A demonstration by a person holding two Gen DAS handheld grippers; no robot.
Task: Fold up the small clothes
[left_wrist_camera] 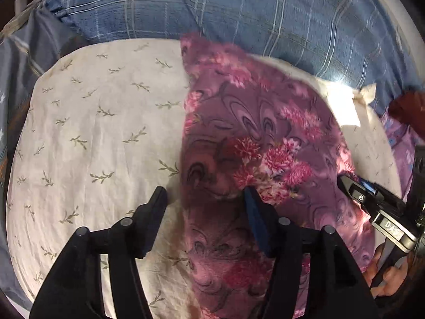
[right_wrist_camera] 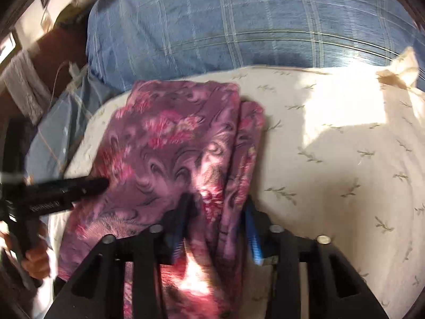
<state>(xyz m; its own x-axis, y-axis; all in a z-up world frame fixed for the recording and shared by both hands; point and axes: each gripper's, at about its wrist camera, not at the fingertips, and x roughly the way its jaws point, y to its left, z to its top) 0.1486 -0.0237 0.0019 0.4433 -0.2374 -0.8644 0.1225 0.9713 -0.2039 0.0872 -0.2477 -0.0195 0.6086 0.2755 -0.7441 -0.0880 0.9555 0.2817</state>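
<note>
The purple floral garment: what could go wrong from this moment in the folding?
1. The left gripper is open above the purple floral garment with only one finger over it, so closing here may miss the edge.
2. The right gripper has bunched cloth between its fingers; pulling could wrinkle the fold or drag the cream leaf-print sheet.

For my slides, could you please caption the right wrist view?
Right hand-held gripper straddling a fold of purple floral garment on a leaf-print pillow.
</note>
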